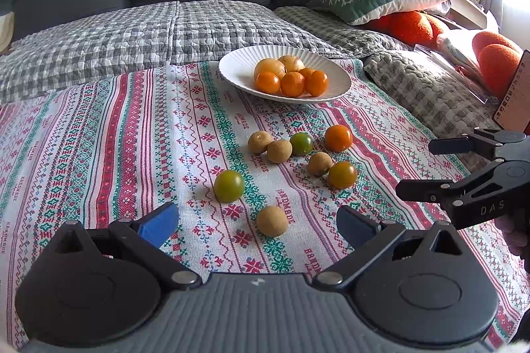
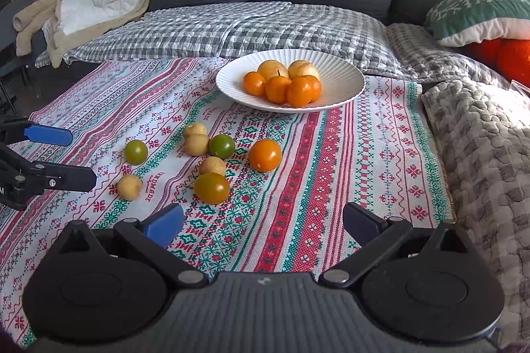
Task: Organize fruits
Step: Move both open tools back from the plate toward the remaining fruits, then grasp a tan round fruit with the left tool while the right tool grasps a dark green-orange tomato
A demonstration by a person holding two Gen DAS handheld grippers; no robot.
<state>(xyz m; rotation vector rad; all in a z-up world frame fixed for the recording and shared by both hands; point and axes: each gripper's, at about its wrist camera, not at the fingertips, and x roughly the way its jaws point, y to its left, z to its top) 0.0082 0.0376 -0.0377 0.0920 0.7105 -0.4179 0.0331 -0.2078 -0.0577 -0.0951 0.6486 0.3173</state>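
The left gripper [image 1: 258,225] hangs nearest, jaws wide and empty, a tan fruit [image 1: 271,220] lying on the cloth between its tips. The right gripper [image 2: 263,225] is spread wide too, holding nothing. Beyond, a patterned tablecloth [image 2: 381,154] carries a white plate [image 2: 344,78] of oranges [image 2: 299,91]. In front of the plate lie loose fruits, among them a green one [image 1: 229,186].
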